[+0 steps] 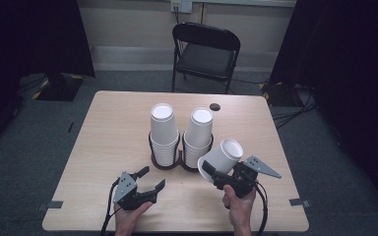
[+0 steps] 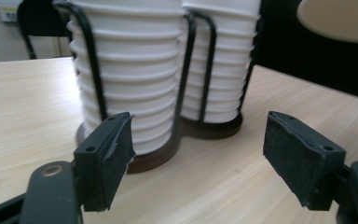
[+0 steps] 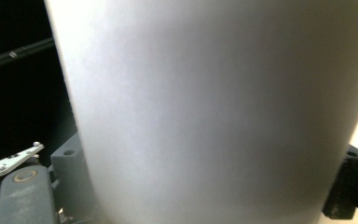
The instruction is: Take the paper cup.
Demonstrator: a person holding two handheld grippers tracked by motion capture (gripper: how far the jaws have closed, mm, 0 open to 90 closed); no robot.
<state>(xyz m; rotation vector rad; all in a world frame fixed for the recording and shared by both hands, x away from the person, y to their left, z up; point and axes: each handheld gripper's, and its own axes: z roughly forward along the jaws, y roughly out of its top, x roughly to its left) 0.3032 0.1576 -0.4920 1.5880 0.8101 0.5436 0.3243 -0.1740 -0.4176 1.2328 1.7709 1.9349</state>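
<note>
Two stacks of upturned white paper cups, the left stack [image 1: 163, 132] and the right stack [image 1: 198, 135], stand in a black wire holder [image 1: 166, 164] at the middle of the wooden table [image 1: 113, 128]. My right gripper [image 1: 222, 169] is shut on a single white cup [image 1: 223, 157], held tilted above the table just right of the holder. In the right gripper view that cup [image 3: 205, 107] sits between the jaws of the right gripper [image 3: 209, 186]. My left gripper [image 1: 153, 178] is open and holds nothing, in front of the holder. In the left gripper view, the left gripper [image 2: 200, 154] faces the left stack [image 2: 130, 70] and the right stack [image 2: 226, 60].
A black folding chair [image 1: 205, 51] stands beyond the table's far edge. A small dark round disc [image 1: 215, 106] lies on the table behind the right stack. Dark curtains hang at both sides. Bare tabletop [image 2: 23, 102] spreads left of the holder.
</note>
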